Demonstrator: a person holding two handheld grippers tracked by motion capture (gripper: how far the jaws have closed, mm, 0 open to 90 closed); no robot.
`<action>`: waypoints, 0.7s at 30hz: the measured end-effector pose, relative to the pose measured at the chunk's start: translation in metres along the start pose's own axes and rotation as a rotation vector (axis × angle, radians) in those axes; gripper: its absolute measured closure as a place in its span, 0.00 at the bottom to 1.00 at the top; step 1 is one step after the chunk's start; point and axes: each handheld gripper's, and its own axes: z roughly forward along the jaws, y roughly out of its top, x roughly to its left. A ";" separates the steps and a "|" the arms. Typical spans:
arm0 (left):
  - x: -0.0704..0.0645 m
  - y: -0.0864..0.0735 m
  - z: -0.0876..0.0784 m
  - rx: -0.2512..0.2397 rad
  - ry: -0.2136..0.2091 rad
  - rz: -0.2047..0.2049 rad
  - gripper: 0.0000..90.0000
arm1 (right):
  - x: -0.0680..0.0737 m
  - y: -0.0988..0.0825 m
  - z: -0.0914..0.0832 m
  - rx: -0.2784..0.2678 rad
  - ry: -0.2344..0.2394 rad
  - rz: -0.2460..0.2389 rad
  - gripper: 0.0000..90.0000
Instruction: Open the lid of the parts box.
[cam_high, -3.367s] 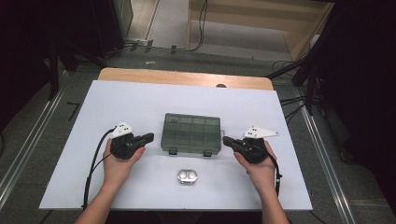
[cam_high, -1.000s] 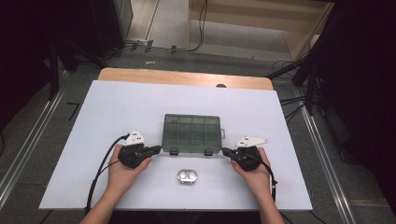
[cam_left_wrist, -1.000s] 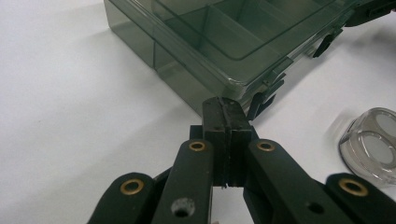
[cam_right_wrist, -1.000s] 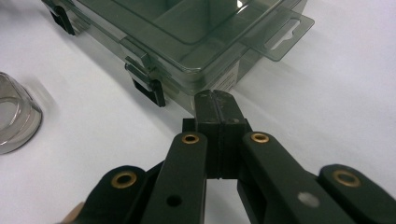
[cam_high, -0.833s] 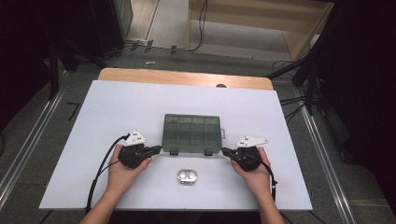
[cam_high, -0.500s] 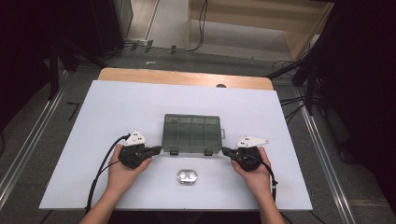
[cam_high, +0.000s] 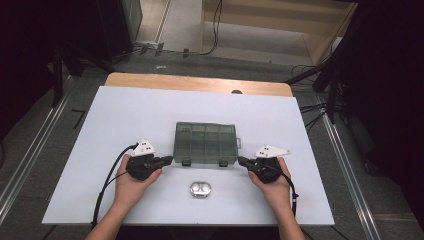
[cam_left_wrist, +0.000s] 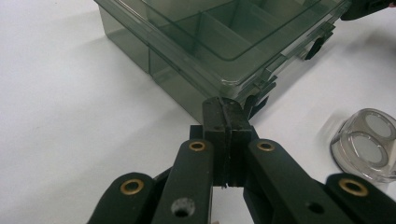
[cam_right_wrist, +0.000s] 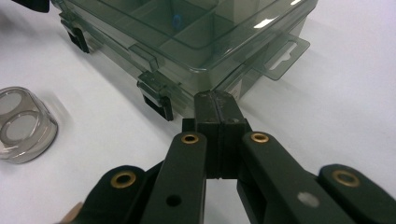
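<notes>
Now both hands have drawn in from the sides, so the left gripper (cam_high: 167, 160) and right gripper (cam_high: 241, 161), jaws clenched on nothing, sit at the near corners of the closed smoky-green plastic compartment box (cam_high: 205, 142) mid-worktop, seemingly ready for its latches.

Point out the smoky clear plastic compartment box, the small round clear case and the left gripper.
Smoky clear plastic compartment box (cam_high: 205, 141): high view, lid centre.
Small round clear case (cam_high: 200, 189): high view, top face.
Left gripper (cam_high: 167, 160): high view, shut jaw tips.
</notes>
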 end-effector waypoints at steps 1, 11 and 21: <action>0.000 0.000 0.000 0.000 -0.002 0.000 0.99 | 0.000 0.000 0.000 -0.002 0.001 0.001 0.98; 0.000 0.001 -0.002 -0.025 -0.011 -0.003 0.99 | -0.002 0.001 -0.004 -0.054 0.023 0.027 0.98; 0.002 0.005 -0.007 -0.111 -0.066 -0.044 0.99 | -0.002 0.001 -0.004 -0.109 0.026 0.024 0.98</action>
